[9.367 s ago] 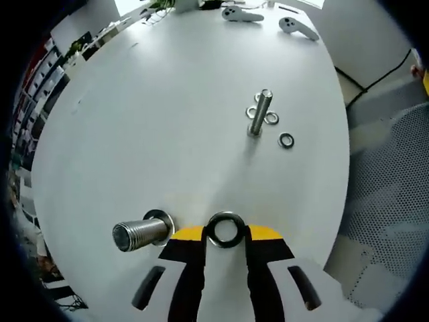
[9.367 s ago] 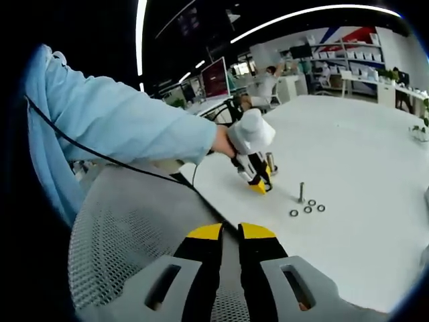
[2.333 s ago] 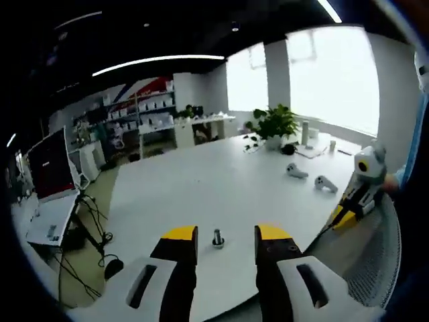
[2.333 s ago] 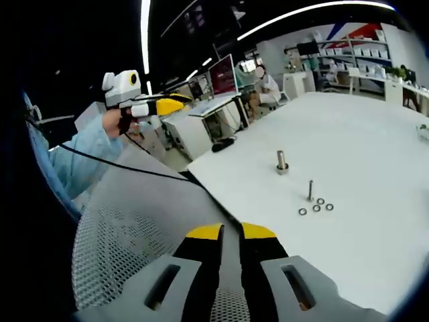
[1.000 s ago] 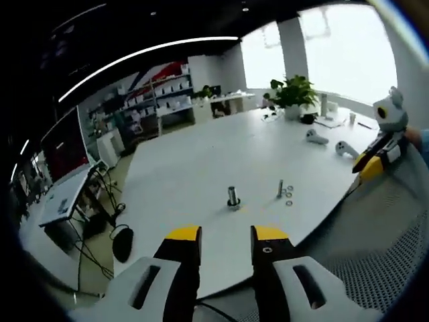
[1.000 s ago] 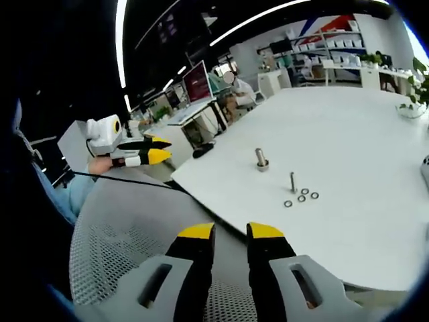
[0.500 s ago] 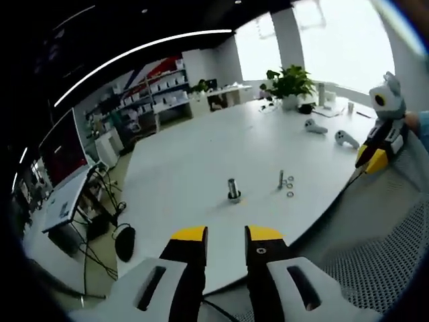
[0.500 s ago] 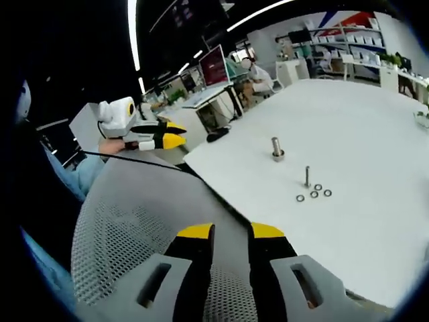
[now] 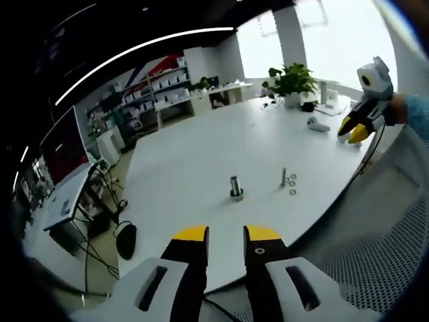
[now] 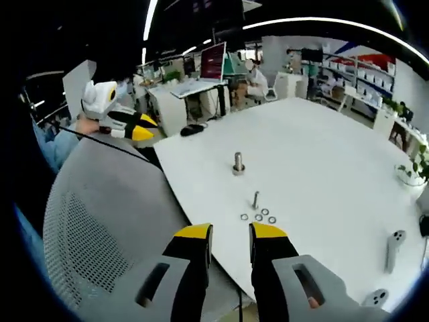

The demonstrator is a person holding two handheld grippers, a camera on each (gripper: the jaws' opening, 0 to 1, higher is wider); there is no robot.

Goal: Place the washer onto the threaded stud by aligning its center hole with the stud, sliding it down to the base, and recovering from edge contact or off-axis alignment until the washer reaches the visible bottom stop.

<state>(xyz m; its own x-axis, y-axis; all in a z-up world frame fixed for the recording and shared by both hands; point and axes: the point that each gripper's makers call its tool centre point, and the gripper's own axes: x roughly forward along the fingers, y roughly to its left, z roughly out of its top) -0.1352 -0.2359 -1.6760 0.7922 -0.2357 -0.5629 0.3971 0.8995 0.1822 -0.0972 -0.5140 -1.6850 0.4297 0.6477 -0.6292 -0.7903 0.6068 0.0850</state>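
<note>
A thick threaded stud point(image 9: 236, 186) stands upright near the white table's point(image 9: 201, 161) front, with a wider base; whether a washer lies at that base is too small to tell. A thin stud point(image 9: 283, 177) stands to its right with loose washers point(image 9: 291, 186) around it. My left gripper point(image 9: 226, 235) hovers off the table edge, jaws a little apart and nothing between them. My right gripper point(image 10: 230, 235) is likewise slightly open and holds nothing, above the near table edge. From there I see the thick stud point(image 10: 238, 162), thin stud point(image 10: 255, 200) and washers point(image 10: 258, 216).
A grey mesh chair back point(image 10: 100, 228) lies between the grippers and the table. White hand controllers point(image 10: 392, 247) rest at the far right of the table. The left gripper point(image 10: 139, 127) shows at upper left, the right gripper point(image 9: 354, 127) at right. Desks and monitors point(image 10: 213, 62) stand behind.
The right gripper has swung up and over the table edge, so its view looks down on the studs. The left jaws have narrowed slightly since one second ago.
</note>
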